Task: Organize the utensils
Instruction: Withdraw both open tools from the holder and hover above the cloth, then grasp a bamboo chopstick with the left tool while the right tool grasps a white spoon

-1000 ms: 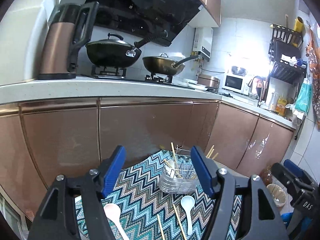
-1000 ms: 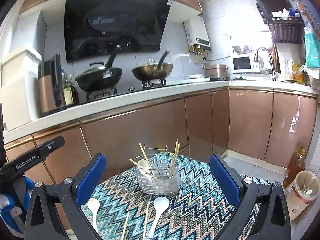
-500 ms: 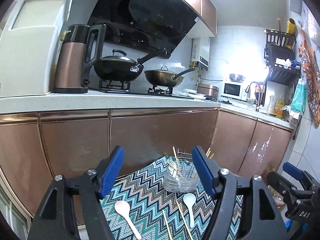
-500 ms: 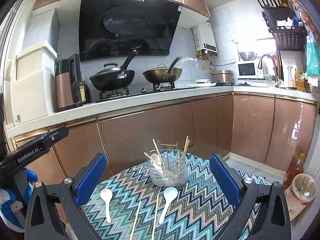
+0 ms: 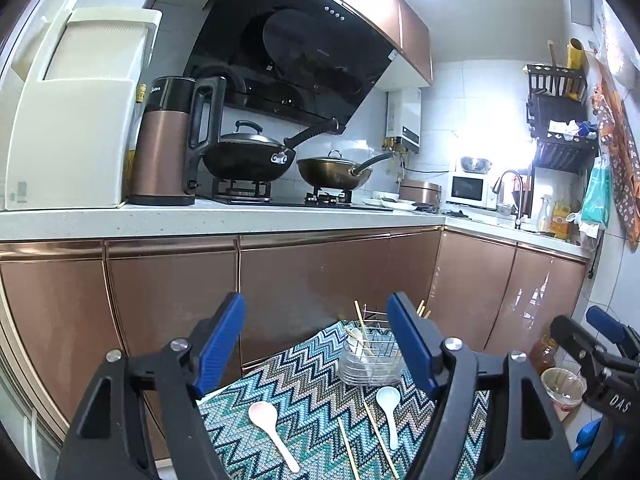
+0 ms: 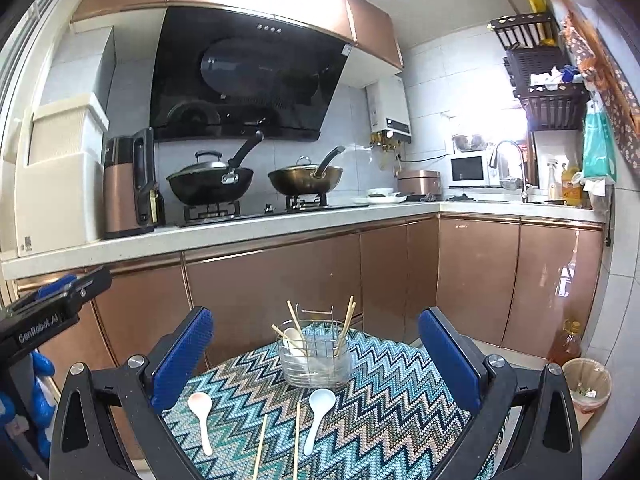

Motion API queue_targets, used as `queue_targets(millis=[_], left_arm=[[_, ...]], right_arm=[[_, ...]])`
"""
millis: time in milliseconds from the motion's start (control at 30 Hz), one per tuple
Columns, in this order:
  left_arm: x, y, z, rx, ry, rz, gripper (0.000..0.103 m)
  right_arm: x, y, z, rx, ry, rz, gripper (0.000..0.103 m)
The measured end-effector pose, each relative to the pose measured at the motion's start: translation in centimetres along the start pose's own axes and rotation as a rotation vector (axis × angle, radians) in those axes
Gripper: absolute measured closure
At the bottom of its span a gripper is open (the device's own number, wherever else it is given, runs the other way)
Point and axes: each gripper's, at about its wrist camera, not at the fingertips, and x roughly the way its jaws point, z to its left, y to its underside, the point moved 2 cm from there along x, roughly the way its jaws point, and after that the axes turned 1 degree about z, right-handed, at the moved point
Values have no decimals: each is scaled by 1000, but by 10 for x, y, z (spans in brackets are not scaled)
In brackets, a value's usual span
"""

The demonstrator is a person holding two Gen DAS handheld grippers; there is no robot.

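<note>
Lettering reads "GenRobot.AI" on the left gripper (image 6: 60,300) seen from the right wrist, and "DAS" on the right gripper (image 5: 596,344) seen from the left wrist; the kettle (image 5: 168,140) bears small print too fine to read. Both sets of blue fingers stand wide, holding nothing. On the zigzag mat (image 6: 380,400), the wire holder (image 6: 316,356) stands far centre with chopsticks and a spoon inside. Near it lie a pink spoon (image 6: 202,416), a white spoon (image 6: 318,412) and two chopsticks (image 6: 280,440), their near ends cut off.

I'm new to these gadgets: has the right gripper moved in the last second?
Yes. The right gripper has backed away and tilted upward: the utensil holder looks smaller, and the range hood sits lower in view.
</note>
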Motion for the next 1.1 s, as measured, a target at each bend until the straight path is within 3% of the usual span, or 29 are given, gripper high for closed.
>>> queue_targets(millis=[633, 1100], left_arm=[[-23, 4, 0, 18, -35, -21, 30], [4, 10, -7, 38, -47, 25, 30]], right_arm=[[-13, 2, -3, 17, 8, 3, 0], [13, 14, -10, 15, 19, 60, 0]])
